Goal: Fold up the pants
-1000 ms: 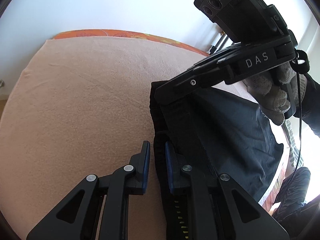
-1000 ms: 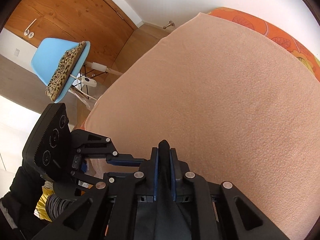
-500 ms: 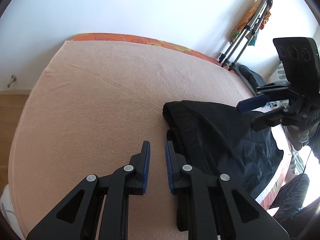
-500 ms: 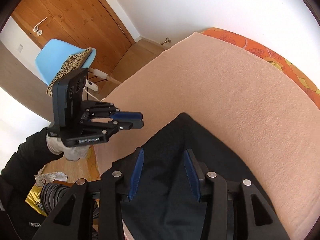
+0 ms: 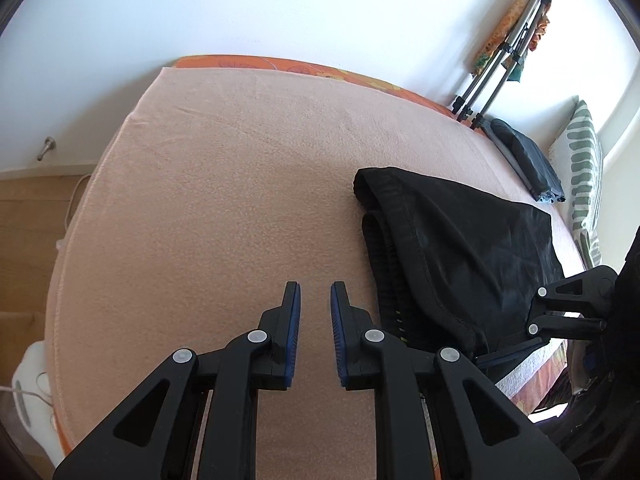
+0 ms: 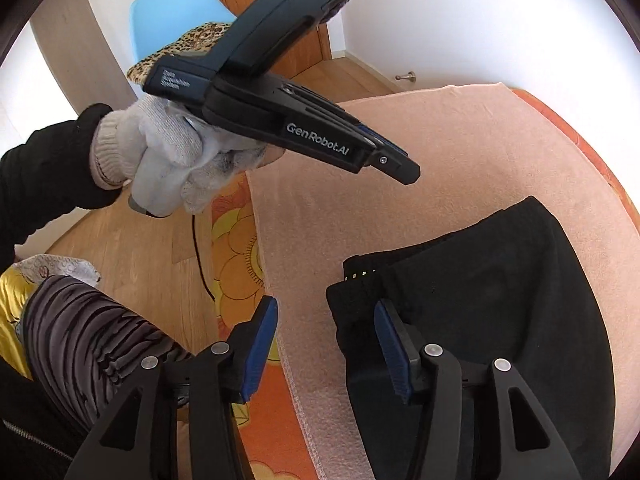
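A: Left wrist view: the pants (image 5: 460, 248) lie folded on the pink blanket (image 5: 224, 200) of the bed, off to the right of the left tool (image 5: 315, 334). That tool hangs over bare blanket with only a narrow gap between its blue pads, and nothing sits in the gap.

B: And the right tool (image 6: 326, 350)?

A: Its jaws have just been opening and stand spread. One finger (image 6: 390, 344) is over the near corner of the pants; the other is out over the blanket's edge. The cloth is not pinched.

B: Which way does the bundle run?

A: Seen from the right wrist, its long side runs away from that tool toward the far end of the bed, with the ribbed waistband (image 6: 362, 270) at the near left corner, facing the left tool.

B: So which hand is closer?

A: The right one, judging by the overlap. The gloved left hand (image 6: 168, 160) holds its tool above and to the side, apart from the fabric. Any further fold would likely start from that near edge.
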A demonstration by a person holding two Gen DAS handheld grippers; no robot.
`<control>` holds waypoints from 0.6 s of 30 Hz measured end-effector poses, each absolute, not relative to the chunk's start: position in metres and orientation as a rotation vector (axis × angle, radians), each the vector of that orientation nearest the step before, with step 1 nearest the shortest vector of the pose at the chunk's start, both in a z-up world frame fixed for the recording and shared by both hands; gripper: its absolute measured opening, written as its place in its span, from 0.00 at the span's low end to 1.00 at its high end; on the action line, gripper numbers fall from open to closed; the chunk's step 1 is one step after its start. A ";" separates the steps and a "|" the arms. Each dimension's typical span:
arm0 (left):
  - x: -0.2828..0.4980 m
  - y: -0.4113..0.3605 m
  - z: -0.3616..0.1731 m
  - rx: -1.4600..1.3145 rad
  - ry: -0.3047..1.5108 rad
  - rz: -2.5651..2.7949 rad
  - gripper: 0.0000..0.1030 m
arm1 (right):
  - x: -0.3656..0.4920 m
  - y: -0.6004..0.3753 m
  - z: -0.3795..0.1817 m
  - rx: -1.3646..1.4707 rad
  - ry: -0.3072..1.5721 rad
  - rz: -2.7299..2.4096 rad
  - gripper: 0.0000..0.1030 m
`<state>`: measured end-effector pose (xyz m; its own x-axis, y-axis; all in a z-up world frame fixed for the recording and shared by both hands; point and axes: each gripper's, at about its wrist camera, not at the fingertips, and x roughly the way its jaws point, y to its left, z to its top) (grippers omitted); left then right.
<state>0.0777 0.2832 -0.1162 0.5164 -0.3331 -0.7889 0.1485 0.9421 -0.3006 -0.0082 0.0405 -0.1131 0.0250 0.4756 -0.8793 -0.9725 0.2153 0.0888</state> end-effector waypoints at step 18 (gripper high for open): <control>0.099 0.237 -0.115 -0.183 0.969 -0.508 0.13 | 0.052 -0.013 -0.050 -0.504 0.788 1.029 0.07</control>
<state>0.0989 0.2371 -0.1149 0.4602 -0.4903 -0.7402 0.3305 0.8684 -0.3697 0.0516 -0.0127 -0.0501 0.2865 0.5596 -0.7777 -0.8966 0.4428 -0.0117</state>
